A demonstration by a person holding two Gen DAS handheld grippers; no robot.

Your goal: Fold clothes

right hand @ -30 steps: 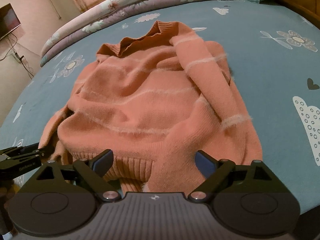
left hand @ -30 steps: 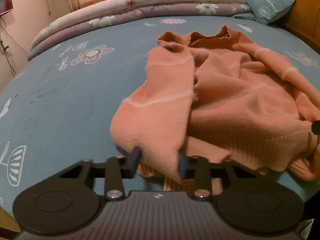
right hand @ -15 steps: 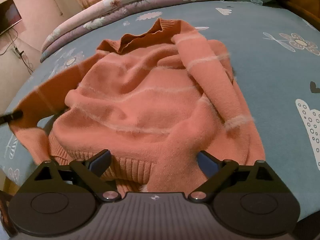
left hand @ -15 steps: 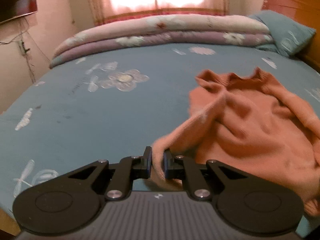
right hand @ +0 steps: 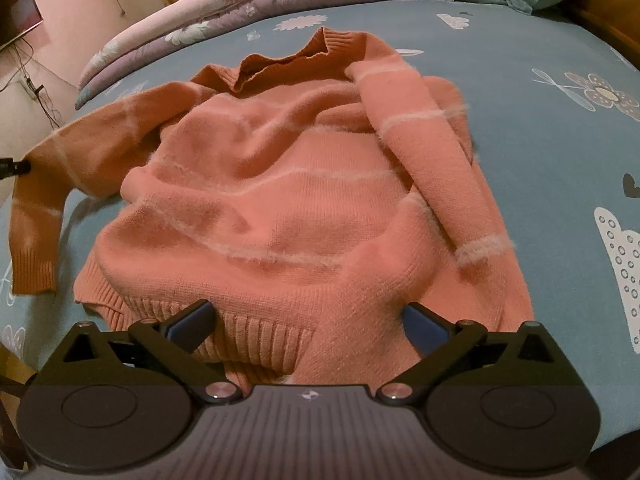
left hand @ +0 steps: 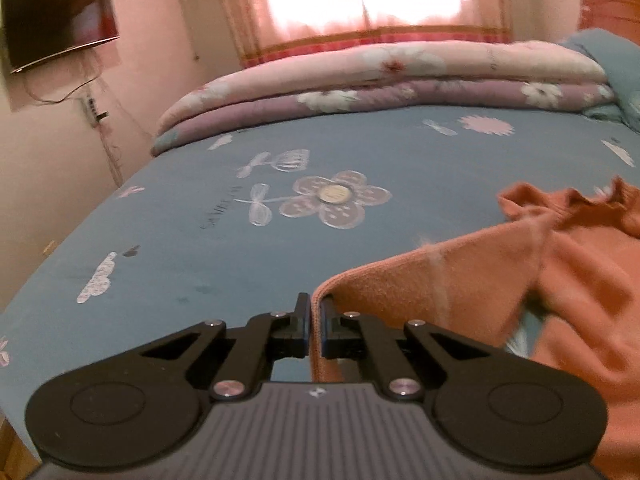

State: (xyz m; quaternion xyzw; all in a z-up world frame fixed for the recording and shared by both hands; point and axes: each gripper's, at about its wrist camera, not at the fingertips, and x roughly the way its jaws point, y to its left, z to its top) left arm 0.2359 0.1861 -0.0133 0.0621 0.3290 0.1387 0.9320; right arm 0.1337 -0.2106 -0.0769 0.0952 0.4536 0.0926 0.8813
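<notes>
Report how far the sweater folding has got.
Done: the sweater lies on the bed, rumpled, with no fold made. In hand: the left hand-held gripper is shut on the left sleeve and holds it out to the side; the right hand-held gripper is opening over the hem, gripping nothing. Left: the right sleeve lies across the body; all folding remains.

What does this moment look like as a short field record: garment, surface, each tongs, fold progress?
garment: orange sweater with pale stripes, lying rumpled, collar away from the camera
surface: blue patterned bedsheet
left tongs: shut on the sweater's sleeve, holding it out to the side
right tongs: jaws opening wide over the ribbed hem, gripping nothing
other sleeve: draped across the body
fold progress: no fold made yet
</notes>
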